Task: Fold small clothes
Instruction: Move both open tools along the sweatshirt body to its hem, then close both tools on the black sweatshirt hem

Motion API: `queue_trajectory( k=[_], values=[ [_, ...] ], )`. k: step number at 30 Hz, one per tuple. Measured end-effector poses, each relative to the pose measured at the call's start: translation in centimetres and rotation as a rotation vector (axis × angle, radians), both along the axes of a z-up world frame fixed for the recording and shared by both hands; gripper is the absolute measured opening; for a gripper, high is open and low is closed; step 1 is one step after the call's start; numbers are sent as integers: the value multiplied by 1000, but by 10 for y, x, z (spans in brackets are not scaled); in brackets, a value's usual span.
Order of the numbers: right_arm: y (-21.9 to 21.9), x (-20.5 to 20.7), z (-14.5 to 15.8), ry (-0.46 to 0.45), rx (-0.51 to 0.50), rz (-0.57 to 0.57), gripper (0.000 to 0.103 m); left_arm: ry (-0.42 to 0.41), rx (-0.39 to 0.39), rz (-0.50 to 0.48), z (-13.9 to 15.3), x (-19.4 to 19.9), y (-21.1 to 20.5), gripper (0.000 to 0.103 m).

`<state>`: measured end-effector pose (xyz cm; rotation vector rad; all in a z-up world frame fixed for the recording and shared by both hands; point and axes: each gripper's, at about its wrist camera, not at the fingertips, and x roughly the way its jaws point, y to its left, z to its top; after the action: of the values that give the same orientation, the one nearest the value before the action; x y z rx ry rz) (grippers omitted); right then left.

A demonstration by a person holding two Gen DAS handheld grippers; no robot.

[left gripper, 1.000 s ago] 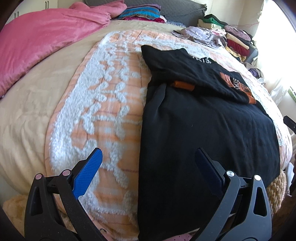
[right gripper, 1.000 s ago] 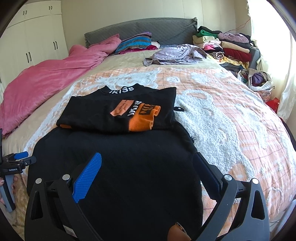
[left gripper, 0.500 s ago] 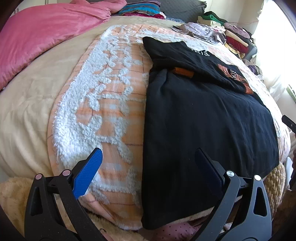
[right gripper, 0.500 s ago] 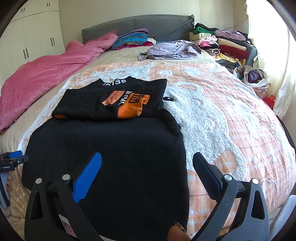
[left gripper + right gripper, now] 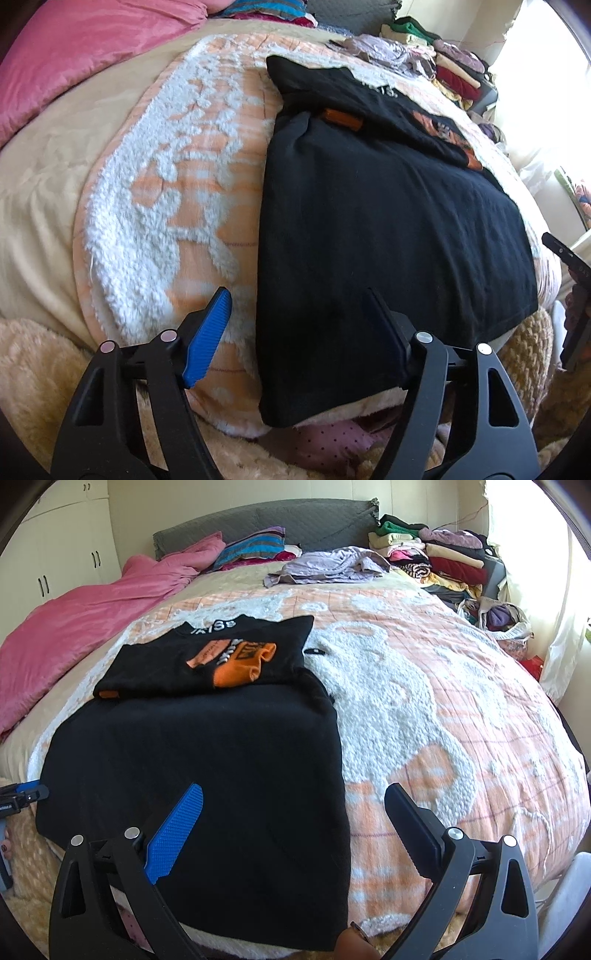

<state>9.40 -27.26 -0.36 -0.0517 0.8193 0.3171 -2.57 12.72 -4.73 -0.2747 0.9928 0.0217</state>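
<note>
Both grippers hover low over the near edge of the bed. We see the left gripper (image 5: 295, 328) with its jaws closing; the near left corner of the black garment (image 5: 369, 229) lies beneath the gap, but the ribbed blue pad (image 5: 207, 336) and its dark partner do not press on the cloth. Our right gripper (image 5: 295, 830) stands released, jaws wide, above the garment's near right edge, nothing between the pads.

We find the black garment spread flat, a broad matte knit rectangle reaching to the mattress edge. On its far end rests a folded black top with orange print (image 5: 207, 657), squared into a neat packet, white lettering at its collar.

Under both lies a peach checked blanket with raised white fleece shapes (image 5: 424, 709), fluffy and looped. A pink quilt (image 5: 85, 627) is heaped along the left side, and a grey quilted headboard (image 5: 266, 520) closes the far end. Crumpled lilac clothes (image 5: 328, 565) sit near the pillows, a stack of folded clothes (image 5: 436, 550) fills the far right corner, and white wardrobe doors (image 5: 55, 554) stand at left.
</note>
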Motion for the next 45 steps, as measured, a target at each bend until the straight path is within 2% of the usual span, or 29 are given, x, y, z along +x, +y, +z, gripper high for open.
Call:
queue_trajectory(
  k=[8,25,27,29,31,34,37,39,40,43,45],
  values=[
    [-12,-9,-14,39,-6,11,98,17,21,-16,-3,-6,-4,65],
    [-27,-26,-37,131,45,67,96,49,43,-34,-9,-17,-7,63],
    [-27,-27,-39,143,51,79,81,53,38,-38,-10,-19,-8,63],
    [-27,-27,-43,166,52,90,77,57,27,-40,-10,-19,-7,63],
    [-27,-28,-48,189,51,96,76,62,17,-40,-11,-21,-6,63],
    [-27,-31,-55,200,37,102,69,68,5,-38,-13,-23,-4,63],
    [-28,-35,-56,196,42,117,53,70,3,-39,-14,-24,-4,61],
    [-28,-38,-54,191,51,139,24,74,10,-34,-15,-25,-4,48],
    [-27,-41,-52,187,74,158,17,75,12,-28,-14,-25,-3,46],
    [-26,-45,-45,164,72,174,11,68,5,-27,-11,-27,-3,35],
    [-28,-47,-38,149,98,182,10,60,-27,-45,-8,-28,-3,8]
  ],
)
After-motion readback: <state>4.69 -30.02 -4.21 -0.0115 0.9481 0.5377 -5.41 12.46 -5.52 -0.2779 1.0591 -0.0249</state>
